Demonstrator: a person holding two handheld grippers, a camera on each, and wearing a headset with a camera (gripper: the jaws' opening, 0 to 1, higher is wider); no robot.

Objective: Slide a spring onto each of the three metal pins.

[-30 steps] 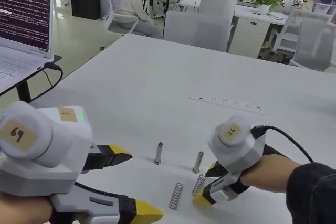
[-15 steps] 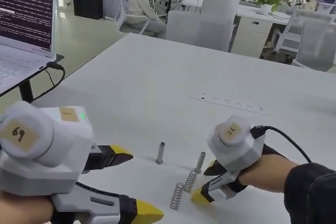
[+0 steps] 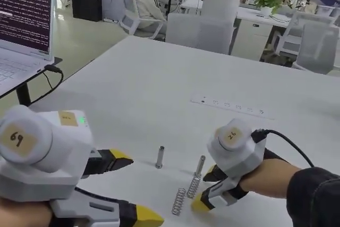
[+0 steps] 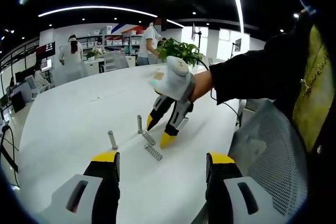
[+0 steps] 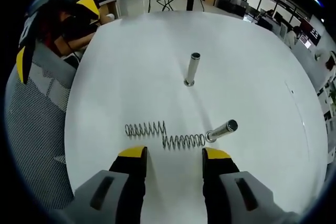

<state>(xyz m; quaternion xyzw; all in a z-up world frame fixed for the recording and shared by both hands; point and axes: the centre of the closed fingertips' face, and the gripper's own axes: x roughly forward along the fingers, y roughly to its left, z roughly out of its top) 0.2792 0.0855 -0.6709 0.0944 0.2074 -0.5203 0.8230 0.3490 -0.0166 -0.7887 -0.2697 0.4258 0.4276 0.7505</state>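
Currently two metal pins stand upright on the white counter point(image 3: 159, 89), their long axes vertical: the left-hand pin point(image 3: 160, 157) and the right-hand pin point(image 3: 200, 165), set a little apart. Two springs lie flat on the counter in front of them. The first spring point(image 5: 184, 140) points its long axis at the right-hand pin, and one end touches the foot of that pin. The second spring point(image 5: 145, 128) lies just beside it on the side away from the pin. Their near ends almost meet, and it touches neither pin.

I hold my right gripper point(image 5: 173, 156) low over the counter, just behind the first spring. Its fingers are spread, with the spring lying ahead of the gap. They pinch nothing, and I cannot tell whether a tip touches the coil. My left gripper point(image 4: 164, 158) hangs off to the left, well clear of pins and springs, its fingers spread wide and empty.

Beyond the pins the counter runs bare to a white power strip point(image 3: 234, 106) well back. On the near side the counter's edge is close, with a mesh chair point(image 5: 37, 108) beside it.
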